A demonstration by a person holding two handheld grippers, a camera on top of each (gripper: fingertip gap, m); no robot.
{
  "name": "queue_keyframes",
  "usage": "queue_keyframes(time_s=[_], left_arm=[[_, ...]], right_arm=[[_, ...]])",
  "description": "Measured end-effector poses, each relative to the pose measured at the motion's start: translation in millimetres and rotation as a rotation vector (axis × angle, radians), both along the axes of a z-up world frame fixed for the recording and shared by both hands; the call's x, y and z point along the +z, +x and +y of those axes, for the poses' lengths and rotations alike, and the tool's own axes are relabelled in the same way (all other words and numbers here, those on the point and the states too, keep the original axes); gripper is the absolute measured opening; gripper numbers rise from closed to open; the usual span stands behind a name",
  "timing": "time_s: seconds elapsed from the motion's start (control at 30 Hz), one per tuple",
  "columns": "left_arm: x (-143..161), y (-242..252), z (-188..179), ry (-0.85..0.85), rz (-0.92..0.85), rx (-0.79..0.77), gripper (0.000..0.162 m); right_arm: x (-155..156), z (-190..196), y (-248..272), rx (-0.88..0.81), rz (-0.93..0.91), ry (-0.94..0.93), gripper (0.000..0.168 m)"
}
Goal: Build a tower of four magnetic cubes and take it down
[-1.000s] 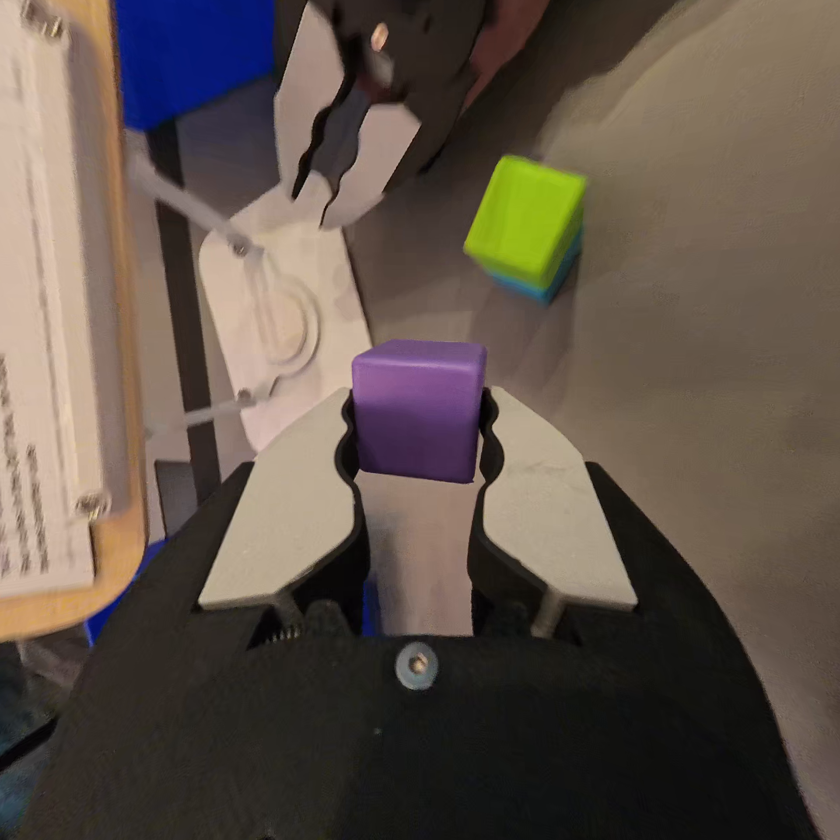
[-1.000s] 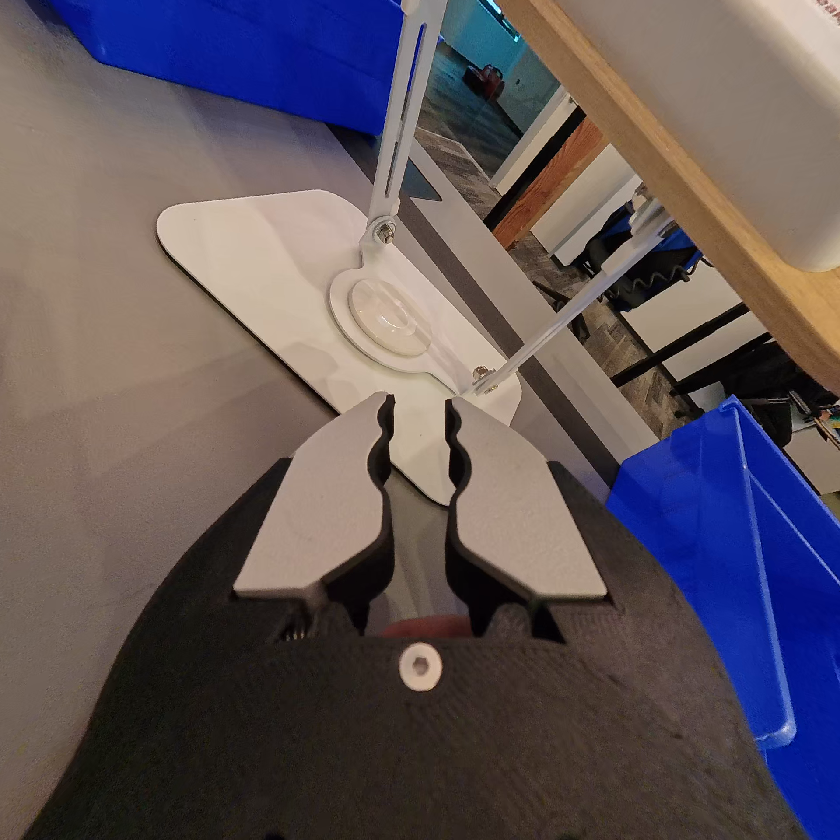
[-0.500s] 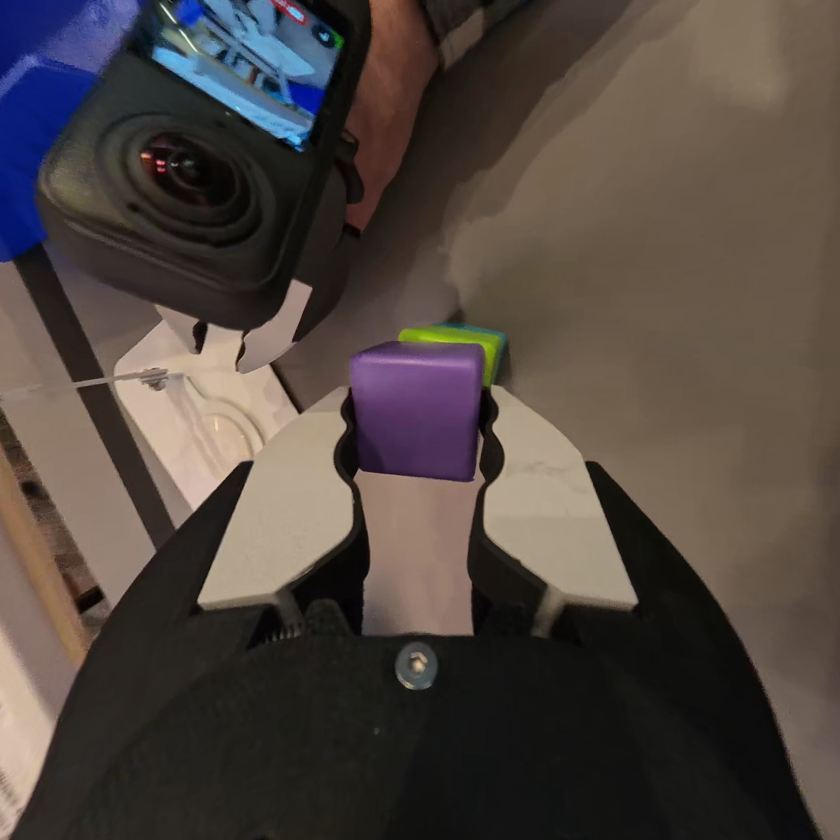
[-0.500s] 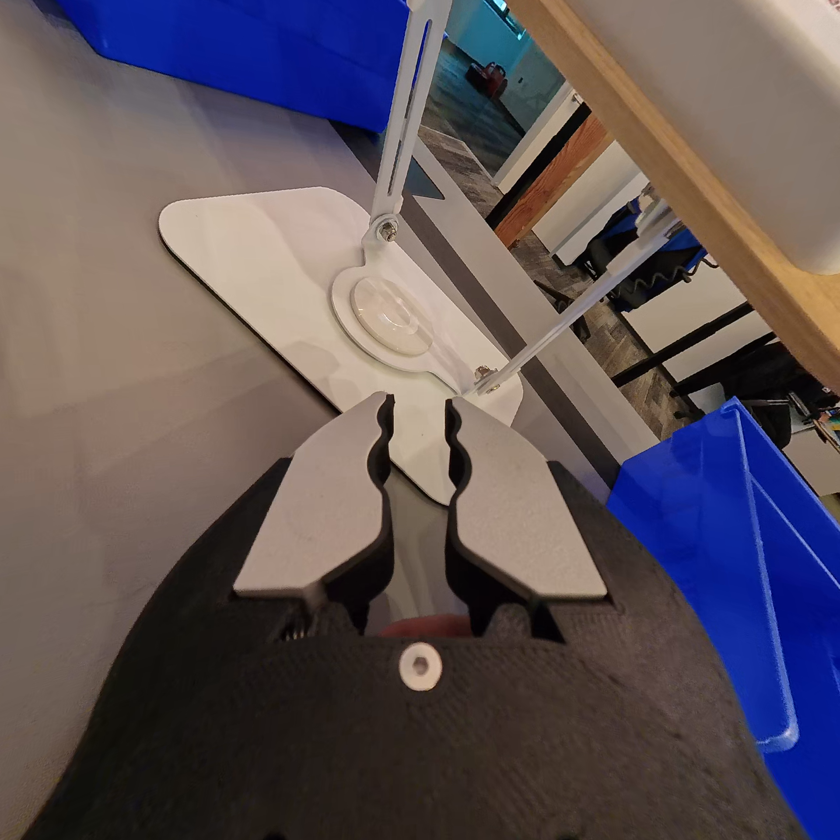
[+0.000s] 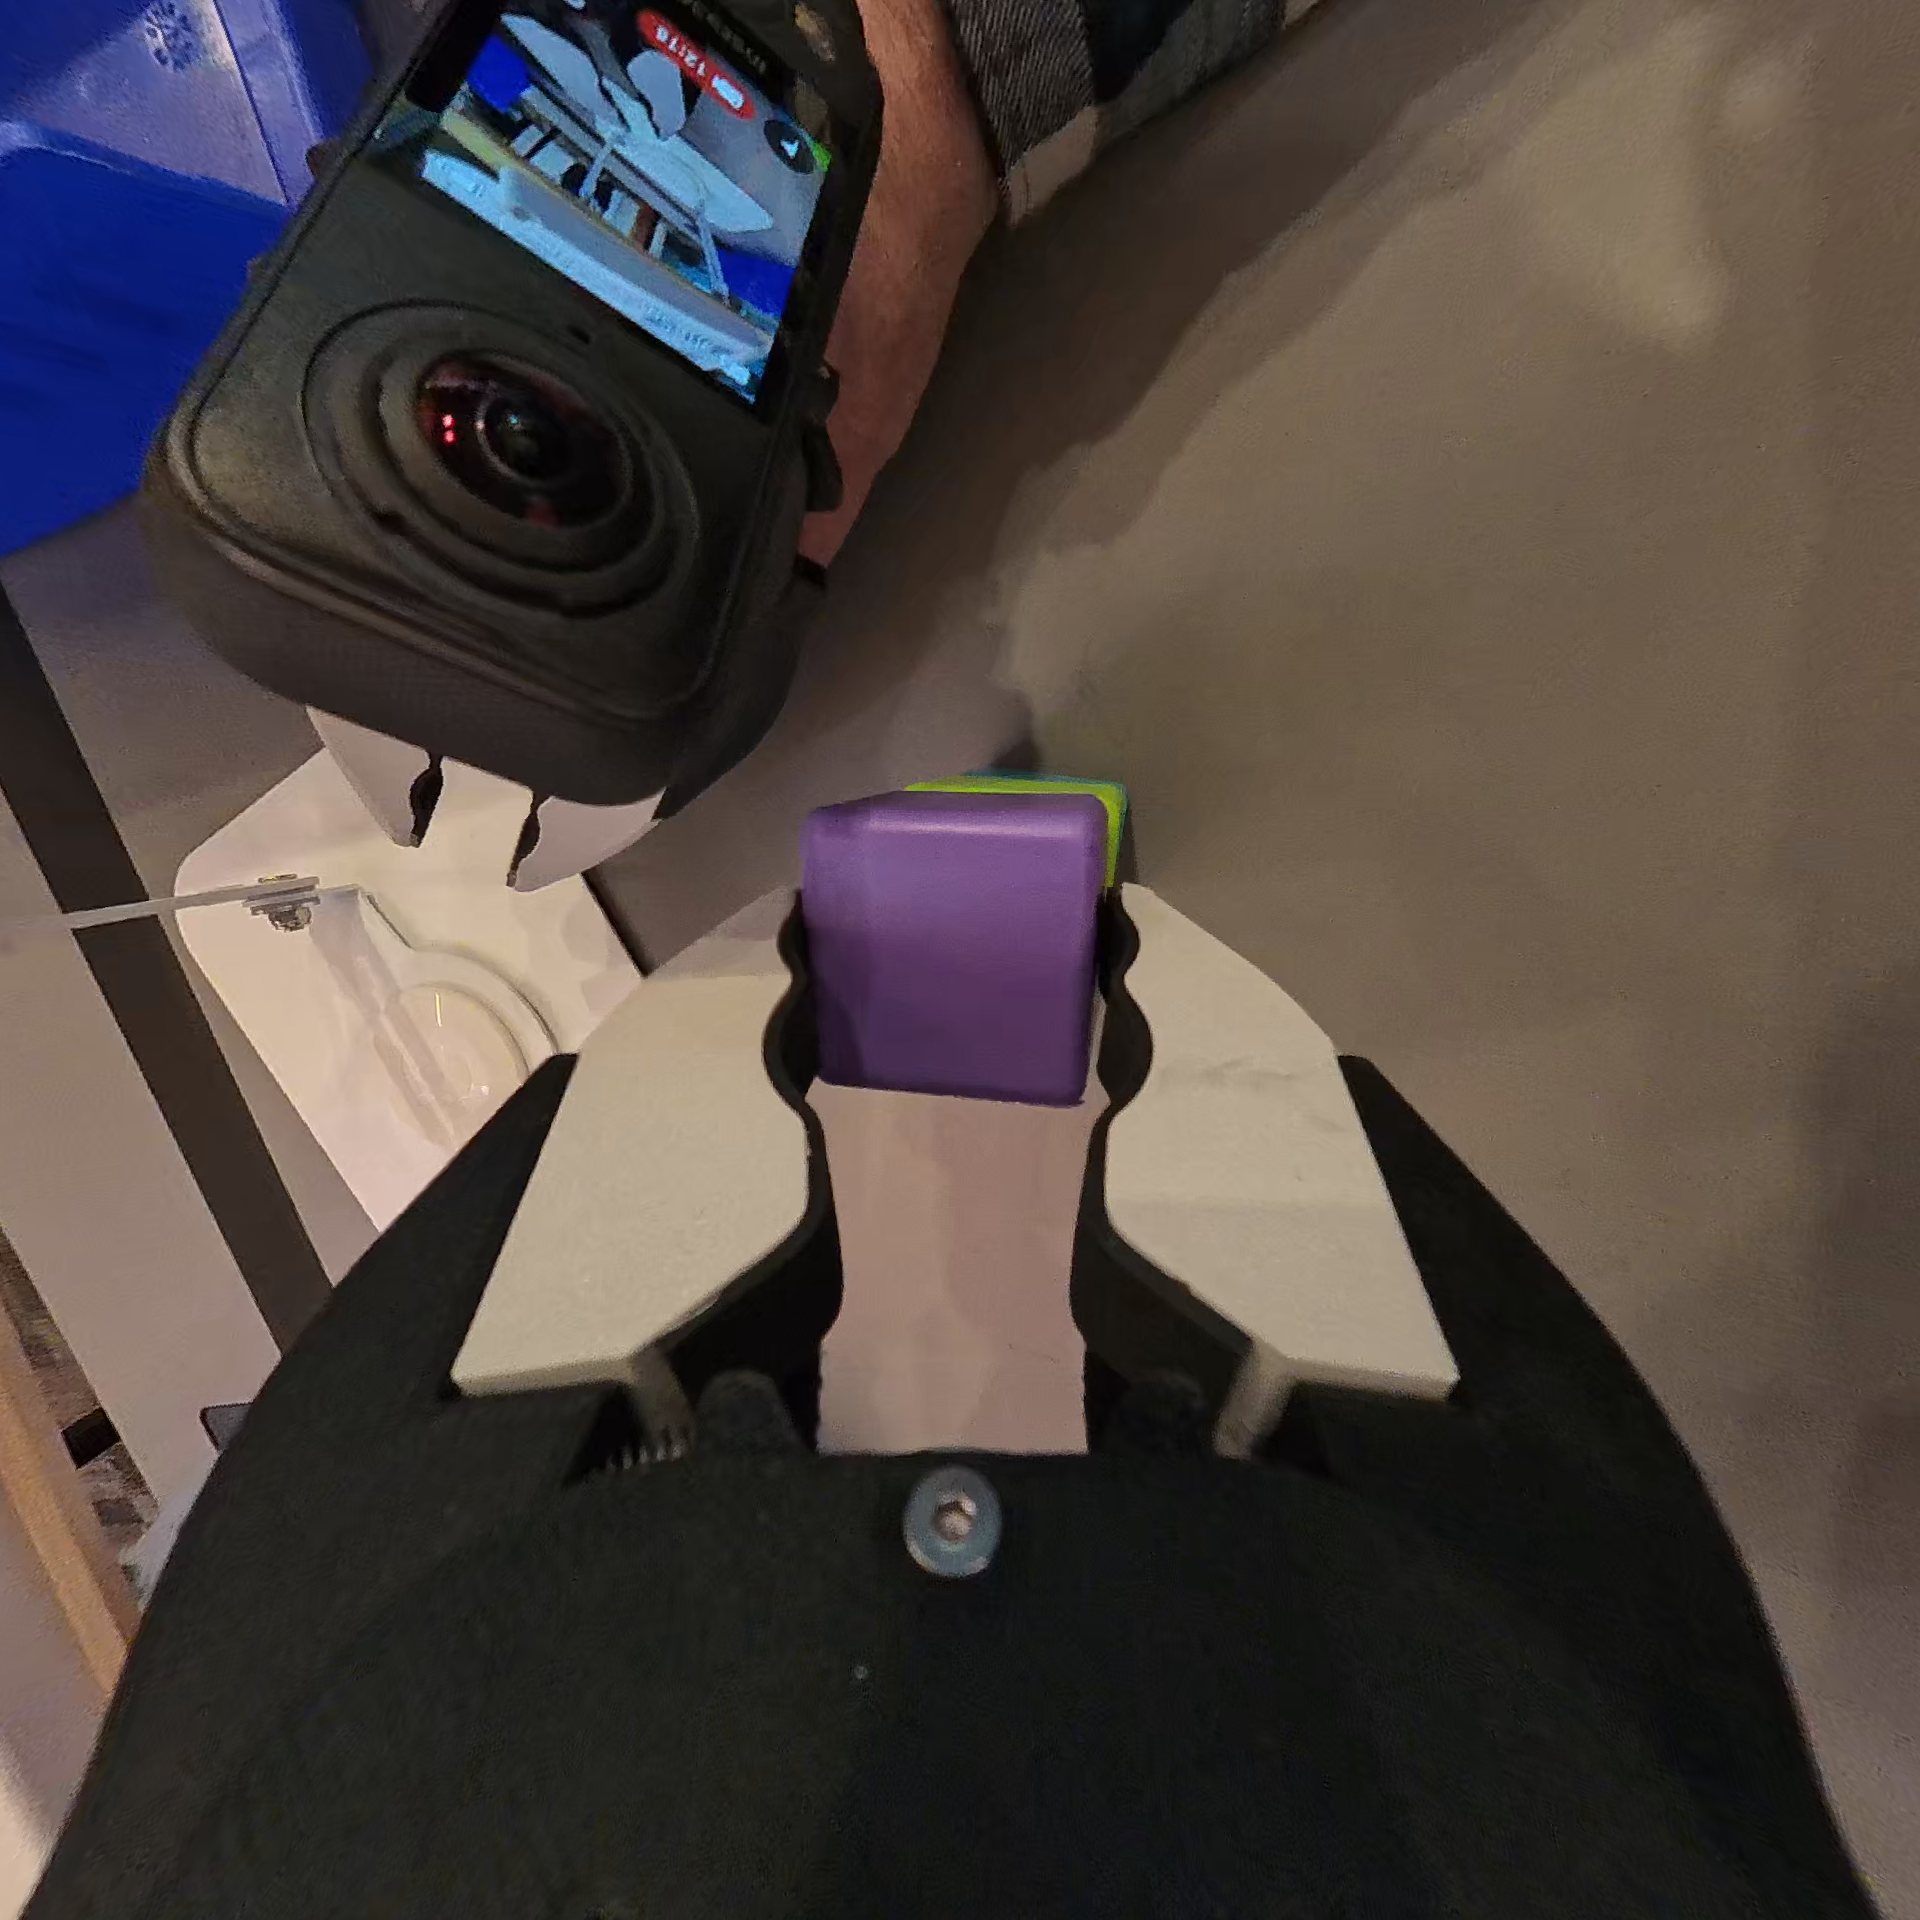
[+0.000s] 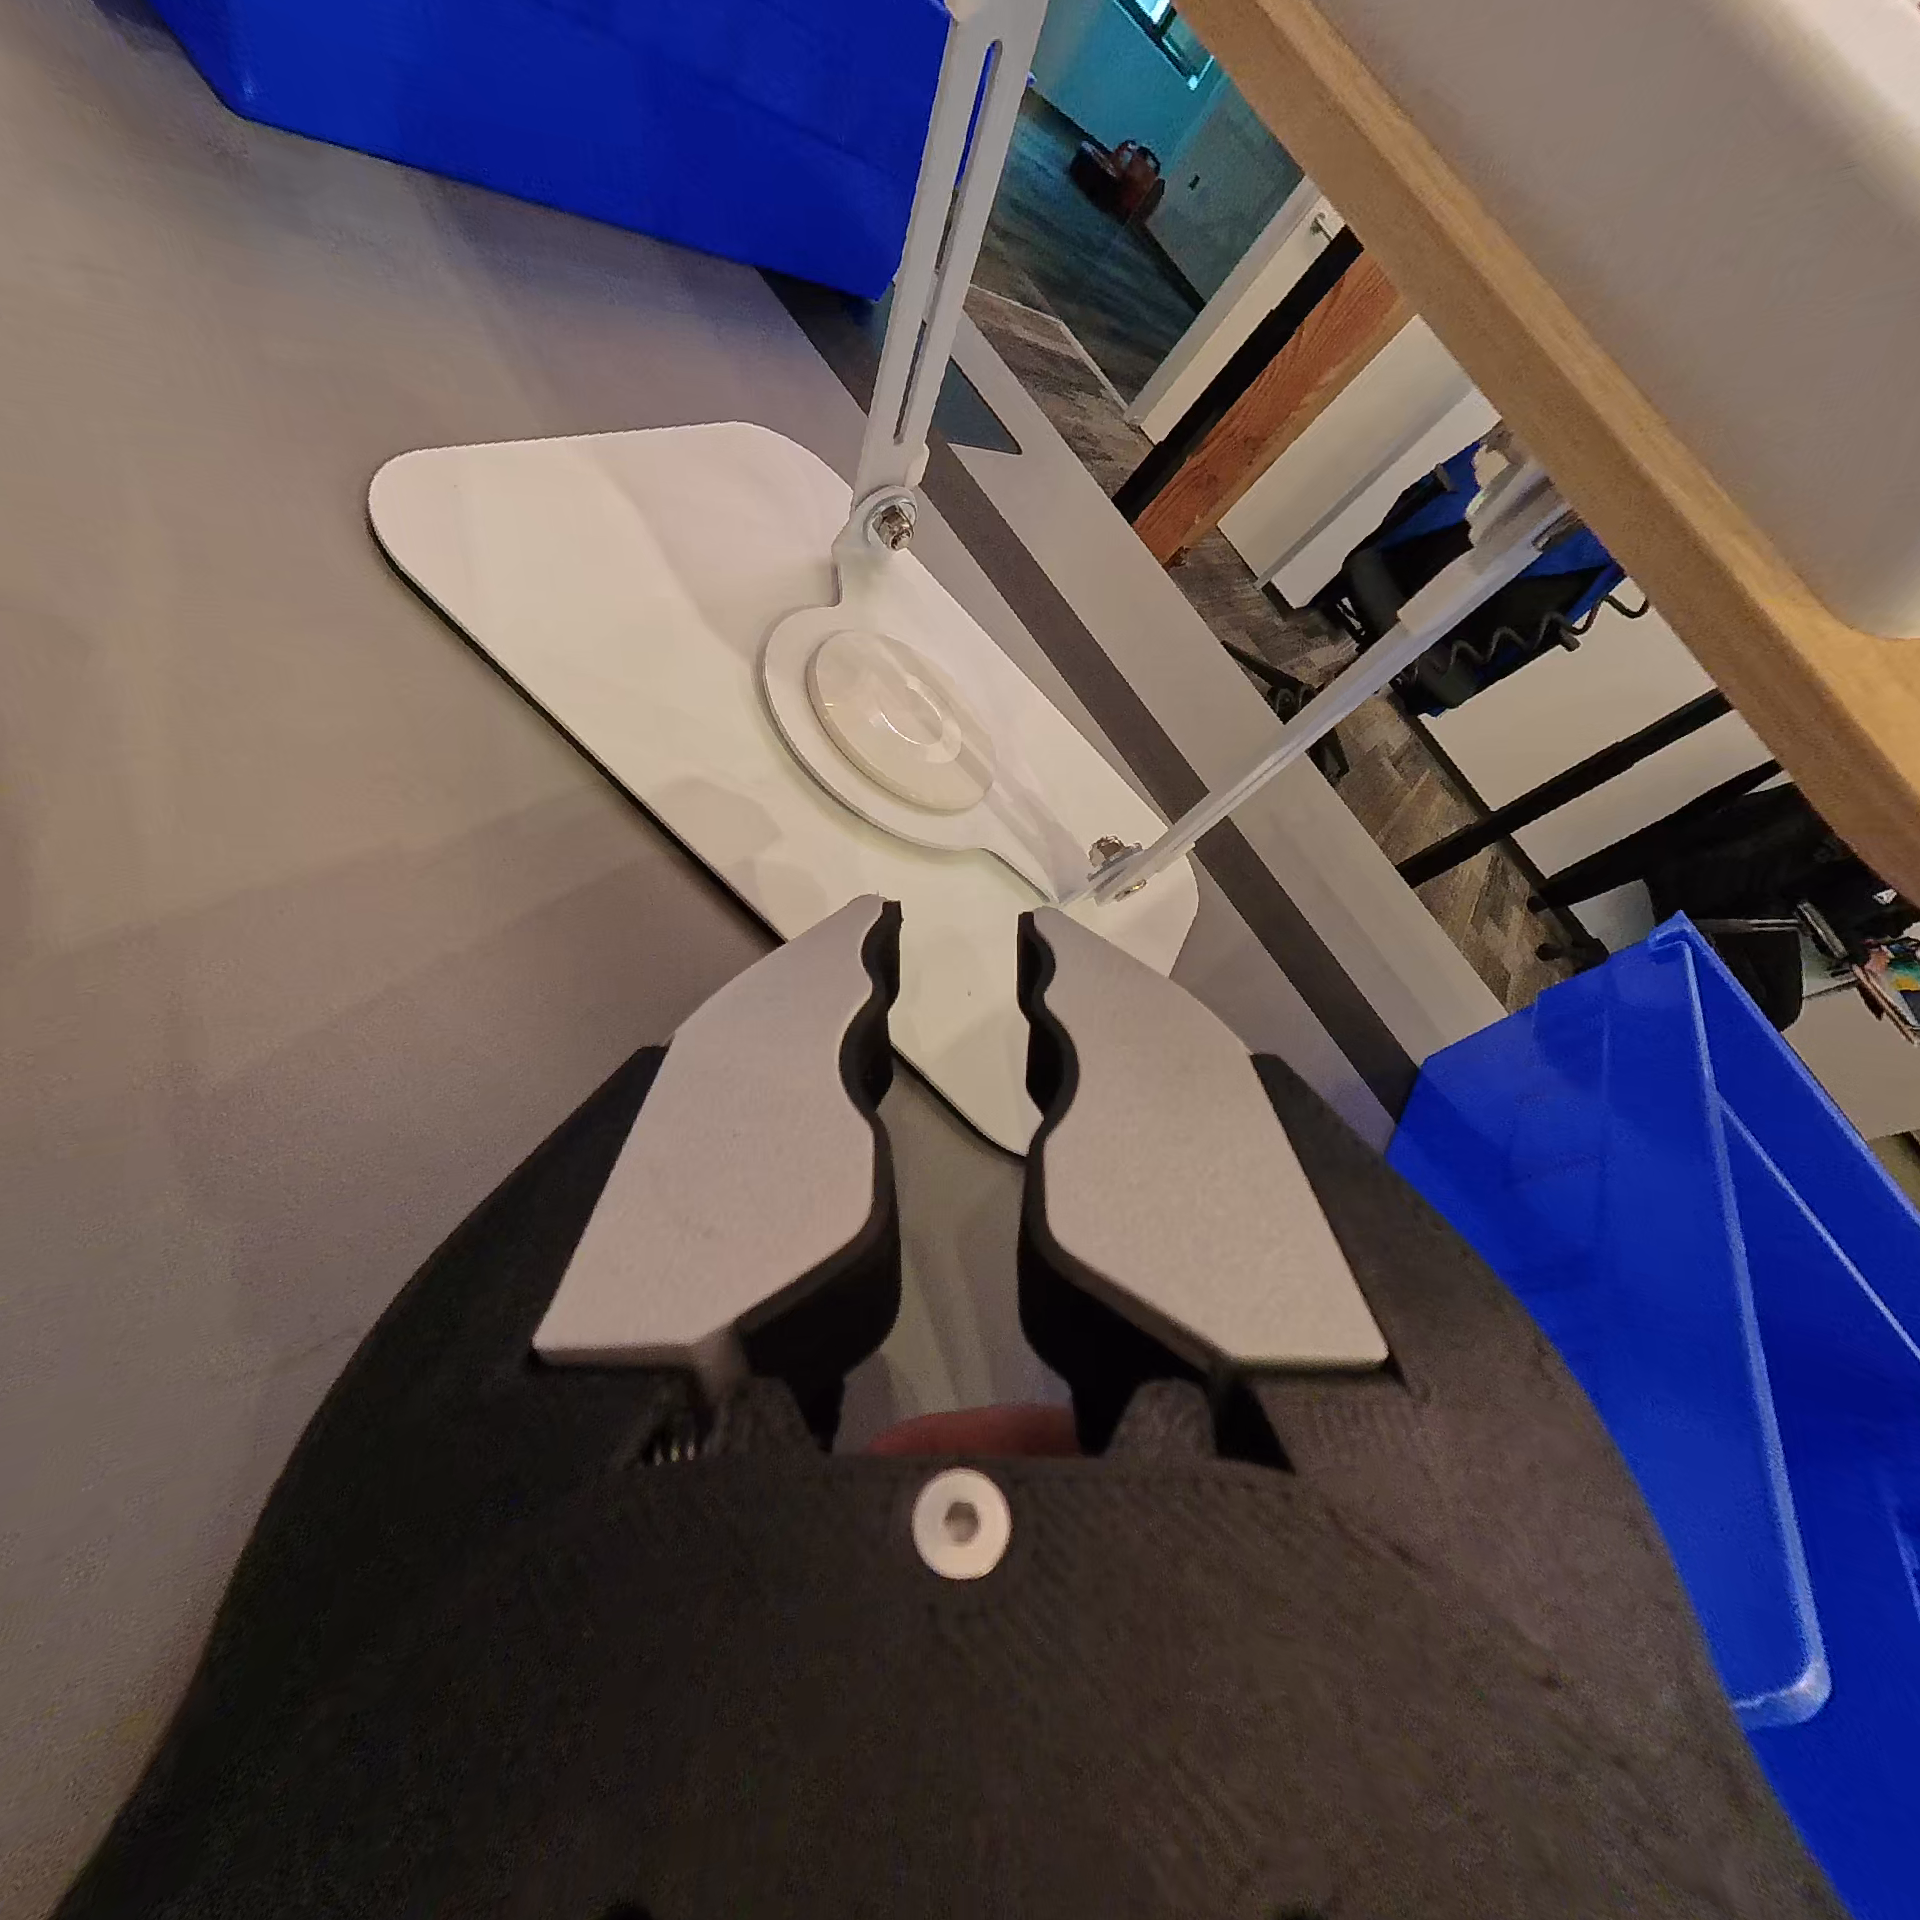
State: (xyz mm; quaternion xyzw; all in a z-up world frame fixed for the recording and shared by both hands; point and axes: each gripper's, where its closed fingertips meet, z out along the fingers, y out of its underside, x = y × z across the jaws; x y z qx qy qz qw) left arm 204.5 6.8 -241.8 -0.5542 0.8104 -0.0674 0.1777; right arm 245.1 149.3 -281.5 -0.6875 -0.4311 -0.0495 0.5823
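Note:
My left gripper (image 5: pixel 951 914) is shut on a purple cube (image 5: pixel 951 966) and holds it right in front of a lime-green cube (image 5: pixel 1114 831) stacked with a light-blue cube (image 5: pixel 1039 779). The purple cube hides most of that stack, and I cannot tell whether they touch. My right gripper (image 6: pixel 958 914) is empty, its jaws a narrow gap apart, over the edge of a white stand base (image 6: pixel 623 582). It also shows in the left wrist view (image 5: pixel 473 842), up left of the purple cube, under its black camera (image 5: pixel 499 447).
The grey table (image 5: pixel 1455 623) stretches to the right. Blue bins stand at the table's back (image 6: pixel 571 125) and right (image 6: pixel 1662 1299). White stand rods (image 6: pixel 925 291) rise from the base. A wooden board (image 6: pixel 1558 364) hangs overhead. A person's wrist (image 5: pixel 904 260) is behind the camera.
My left gripper has carried the purple cube up to the green and blue stack, which now sits mostly hidden behind it. The right gripper's camera looms closer. The right gripper barely moved.

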Motion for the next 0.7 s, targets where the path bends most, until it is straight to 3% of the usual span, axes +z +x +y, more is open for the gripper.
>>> queue_keyframes(time_s=[0.3,0.47,0.7], left_arm=[[1.8,1.5,3.6,0.034,-0.050,-0.013,0.060],[29.8,-19.4,13.0,0.083,-0.124,0.038,0.059],[74.9,-99.4,47.3,0.199,-0.156,0.206,0.053]], right_arm=[[-0.1,-0.2,-0.4,0.002,-0.002,-0.001,0.022],[-0.2,-0.2,-0.4,0.002,-0.002,-0.001,0.022],[-0.6,-0.4,-0.6,0.003,-0.007,0.000,0.022]])
